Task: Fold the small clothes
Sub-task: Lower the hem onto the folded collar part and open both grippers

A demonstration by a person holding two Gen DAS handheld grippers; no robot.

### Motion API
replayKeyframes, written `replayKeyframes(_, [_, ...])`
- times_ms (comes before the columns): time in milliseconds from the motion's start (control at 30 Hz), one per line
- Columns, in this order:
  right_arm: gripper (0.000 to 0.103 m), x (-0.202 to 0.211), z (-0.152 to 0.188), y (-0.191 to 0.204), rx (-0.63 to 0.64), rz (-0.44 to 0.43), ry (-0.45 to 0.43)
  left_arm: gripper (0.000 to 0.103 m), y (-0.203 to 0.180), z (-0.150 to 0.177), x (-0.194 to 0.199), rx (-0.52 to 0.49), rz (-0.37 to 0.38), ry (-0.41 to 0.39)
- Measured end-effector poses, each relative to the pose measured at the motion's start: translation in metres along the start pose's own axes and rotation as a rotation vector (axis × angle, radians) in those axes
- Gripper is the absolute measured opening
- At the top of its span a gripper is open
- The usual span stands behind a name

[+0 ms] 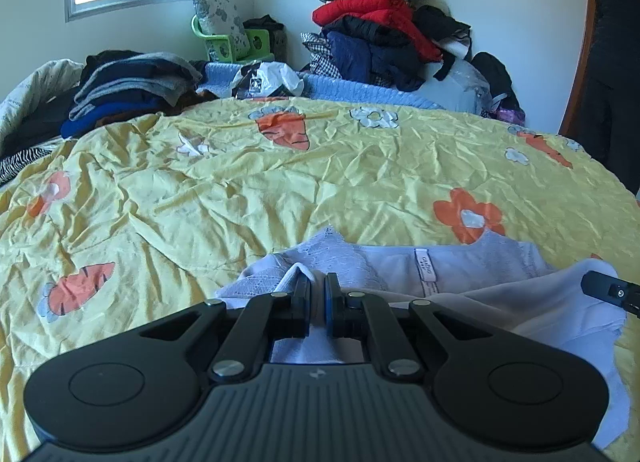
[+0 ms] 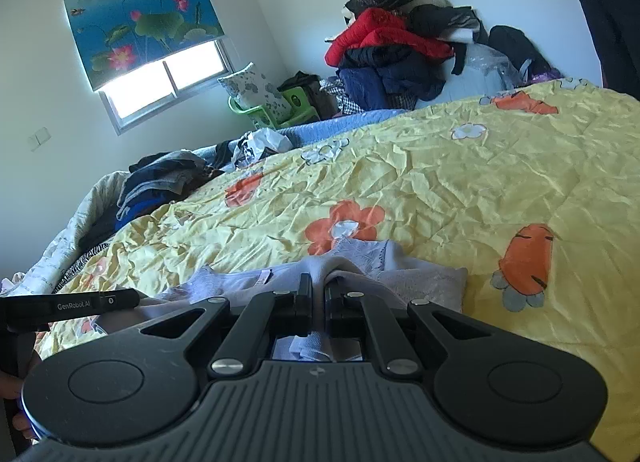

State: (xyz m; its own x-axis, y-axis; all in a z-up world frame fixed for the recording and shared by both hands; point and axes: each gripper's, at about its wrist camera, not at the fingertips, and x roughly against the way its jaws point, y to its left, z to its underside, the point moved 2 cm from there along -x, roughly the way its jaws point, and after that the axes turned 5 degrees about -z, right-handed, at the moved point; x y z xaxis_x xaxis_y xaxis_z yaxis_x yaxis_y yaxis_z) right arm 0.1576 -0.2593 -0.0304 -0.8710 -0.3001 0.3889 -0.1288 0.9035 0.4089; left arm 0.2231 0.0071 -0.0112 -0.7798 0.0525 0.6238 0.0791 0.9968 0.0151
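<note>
Pinching both near corners of the pale lilac lace-trimmed garment: left claw clamped on a fabric ridge, right claw likewise. Garment lies on the yellow carrot-print bedspread, spread out ahead of both claws, long axis running across between them; neither is nearer. Bedspread ahead is bare for a forward fold. Folded dark clothes stack sits well apart, far left.
</note>
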Motion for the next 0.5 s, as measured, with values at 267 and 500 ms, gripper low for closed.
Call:
replayKeyframes(267, [0.010,-0.027,-0.004,-0.012,-0.040,-0.006,0.054,0.007,0.009,-0.003,-0.027,0.046,0.020,0.072])
replayKeyframes(500, [0.015,-0.048,-0.006,-0.029,-0.139,-0.023,0.108,0.007,0.022,-0.008,-0.048,0.127,0.064,0.154])
